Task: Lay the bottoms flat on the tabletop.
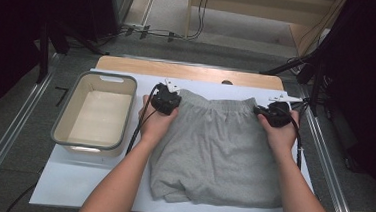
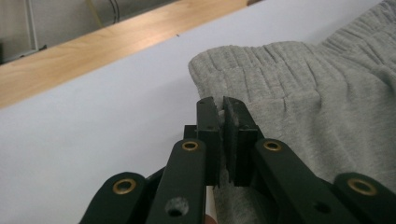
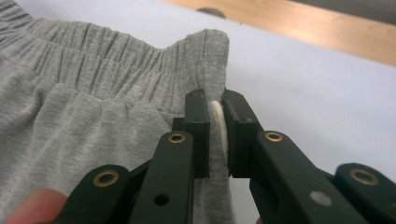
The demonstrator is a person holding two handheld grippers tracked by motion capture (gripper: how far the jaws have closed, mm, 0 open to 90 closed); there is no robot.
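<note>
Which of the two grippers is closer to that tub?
The left gripper, pinching the grey shorts' waistband corner beside the tub; the right gripper holds the far corner.

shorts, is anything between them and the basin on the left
Nothing visible. Both grippers, left and right, are shut on the waistband corners of the grey shorts. Bare white table cover lies between the shorts and the open basin.

Wooden table (image 1: pixel 128 64) with a white sheet (image 1: pixel 85 179) over most of its top. Grey carpeted floor (image 1: pixel 4 123) around it. Metal rails (image 1: pixel 8 141) flank both sides. Cables (image 1: pixel 151 32) trail across the floor beyond. Dark curtains (image 1: pixel 10 33) left and right.
</note>
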